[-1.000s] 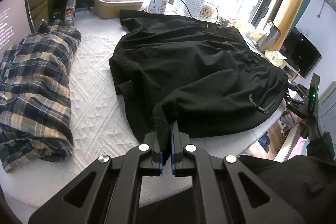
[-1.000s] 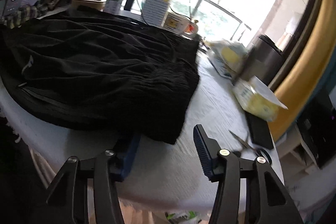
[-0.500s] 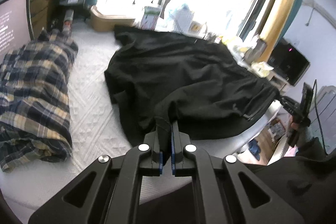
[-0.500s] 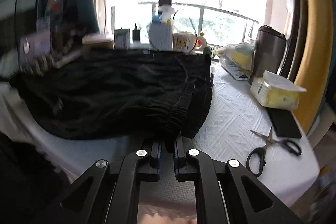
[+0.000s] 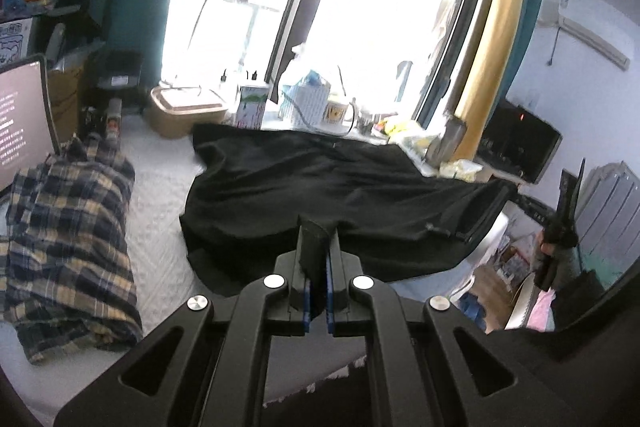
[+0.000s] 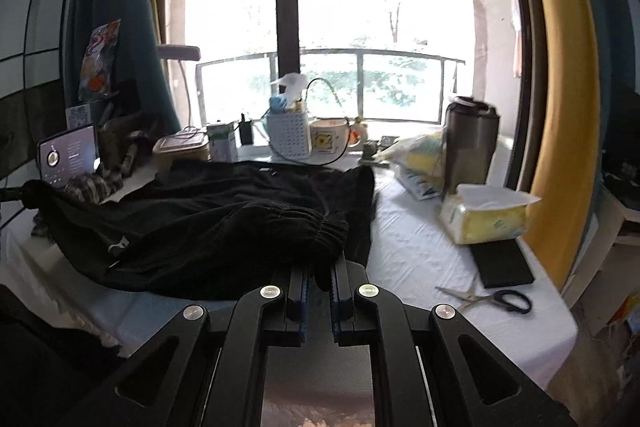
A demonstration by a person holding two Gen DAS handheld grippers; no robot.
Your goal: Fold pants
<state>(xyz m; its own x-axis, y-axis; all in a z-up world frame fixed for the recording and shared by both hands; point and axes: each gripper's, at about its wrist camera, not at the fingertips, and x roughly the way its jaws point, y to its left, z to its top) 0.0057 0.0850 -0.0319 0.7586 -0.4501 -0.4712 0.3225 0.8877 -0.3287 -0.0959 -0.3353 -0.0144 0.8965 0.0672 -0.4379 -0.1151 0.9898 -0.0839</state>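
Black pants [image 5: 320, 187] lie across a white quilted table [image 5: 160, 227]. My left gripper [image 5: 318, 267] is shut on the near hem of a pant leg and holds it lifted off the table. My right gripper [image 6: 320, 279] is shut on the gathered elastic waistband of the pants [image 6: 240, 227], also raised. The right gripper also shows at the far right of the left wrist view [image 5: 560, 223], at the waistband end. The near edge of the pants hangs stretched between the two grippers.
A folded plaid shirt [image 5: 72, 239] lies at the left. A laptop [image 5: 20, 123] stands behind it. Boxes, a mug [image 6: 328, 139] and a basket [image 6: 288, 135] line the windowsill. A steel tumbler [image 6: 472, 143], tissue pack [image 6: 488, 219], phone [image 6: 504, 263] and scissors [image 6: 492, 297] sit at the right.
My right gripper closed on the waistband. Both grippers then rose, lifting the near edge of the pants off the table.
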